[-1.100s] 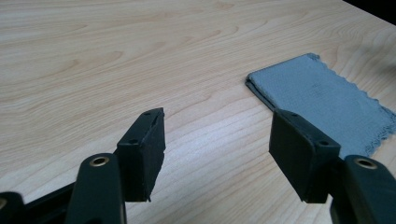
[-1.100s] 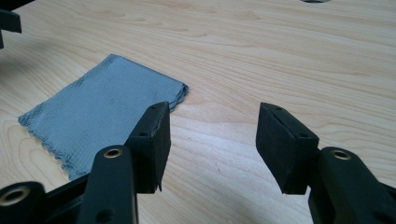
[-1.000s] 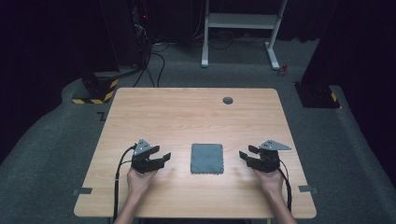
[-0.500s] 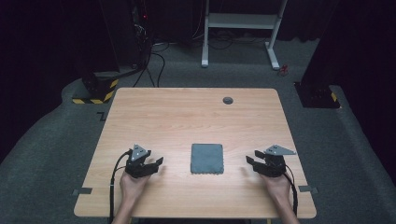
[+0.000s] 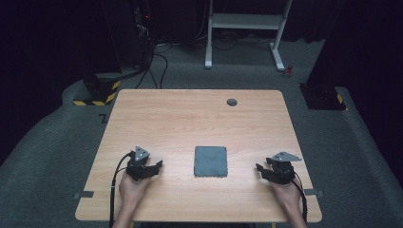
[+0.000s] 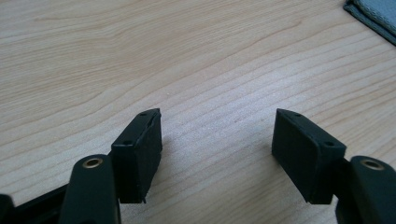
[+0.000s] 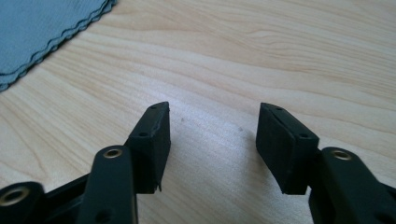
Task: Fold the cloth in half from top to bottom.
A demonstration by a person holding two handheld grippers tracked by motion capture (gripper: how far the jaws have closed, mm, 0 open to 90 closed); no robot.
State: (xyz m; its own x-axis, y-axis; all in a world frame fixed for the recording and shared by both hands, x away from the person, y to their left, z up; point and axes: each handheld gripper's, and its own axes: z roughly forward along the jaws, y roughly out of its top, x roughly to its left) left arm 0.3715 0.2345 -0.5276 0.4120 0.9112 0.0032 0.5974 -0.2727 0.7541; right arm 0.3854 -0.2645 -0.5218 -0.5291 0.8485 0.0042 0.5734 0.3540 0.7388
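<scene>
My left gripper (image 5: 154, 167) sits low over the desk (image 5: 190, 118), near its front edge, jaws wide with nothing but bare wood grain between them. Left jaws have just been opening a little further. In the left gripper view the left gripper (image 6: 217, 140) points across the boards, and a corner of the grey cloth (image 6: 373, 16) shows at the top right, well apart from the jaw tips.

My right gripper (image 5: 261, 170) mirrors it on the other side, also low and near the front edge, jaws wide and empty. They have just been opening, with no thing between them. In the right gripper view the right gripper (image 7: 212, 135) faces open wood, and the cloth's scalloped edge (image 7: 46, 28) lies at the top left, apart from the tips.

From the high view: grey cloth (image 5: 210, 161) lies flat, folded into a rectangle, between my 2 grippers, touching neither. Both jaw sets point inward toward it. My left hand (image 5: 133, 187) and right hand (image 5: 285, 192) come in from the front edge of the desk. 1 small dark round grommet (image 5: 232, 102) sits near the far edge, well apart from everything else. A black cable (image 5: 114, 190) trails from the left gripper back off the desk.
</scene>
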